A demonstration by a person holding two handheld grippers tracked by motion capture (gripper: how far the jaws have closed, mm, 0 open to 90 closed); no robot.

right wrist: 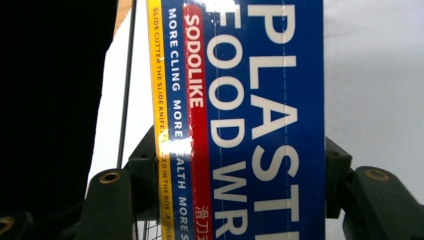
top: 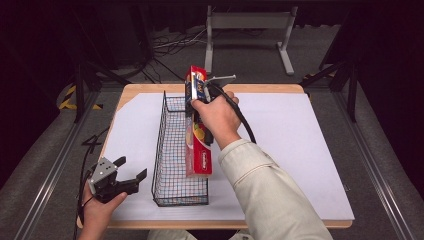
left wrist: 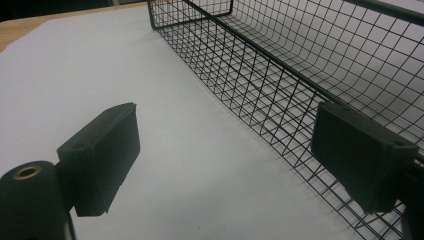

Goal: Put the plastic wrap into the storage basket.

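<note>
The right gripper [top: 199, 95] is clamped on a long food-wrap box [top: 198, 125] — in the right gripper view its two black jaws press against the box's [right wrist: 250, 120] opposite long sides, blue face with white lettering toward the camera. In the high view the person's right hand [top: 217, 117] holds that gripper near the box's far end, and the box lies lengthwise along the right-hand wall of a black wire basket [top: 172, 150], its near end down by the basket's near right corner; whether it rests on the rim or hangs just above it I cannot tell. The basket stands on a white sheet [top: 295, 145] that covers the wooden table [top: 145, 89].

The left gripper [top: 131, 172] sits at the table's near left edge in the person's left hand [top: 97, 210] — jaws apart, nothing between them. In its own view the basket's mesh wall [left wrist: 260, 85] runs just beside the right-hand jaw.
</note>
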